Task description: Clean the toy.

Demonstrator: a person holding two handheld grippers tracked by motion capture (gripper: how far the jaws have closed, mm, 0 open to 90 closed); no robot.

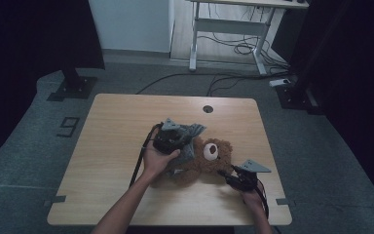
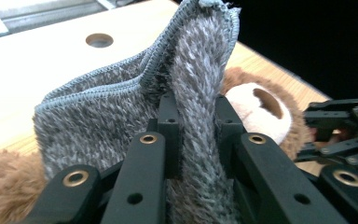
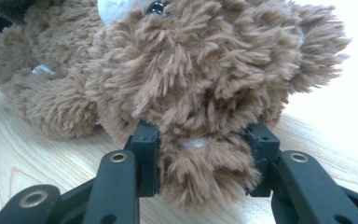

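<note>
Right gripper clamps the teddy bear at five o'clock, anchoring it so left gripper, closed on the grey cloth, can lift it away.

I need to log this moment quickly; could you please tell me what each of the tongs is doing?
Left tongs: closed on the grey fuzzy cloth.
Right tongs: closed on the brown teddy bear.
</note>
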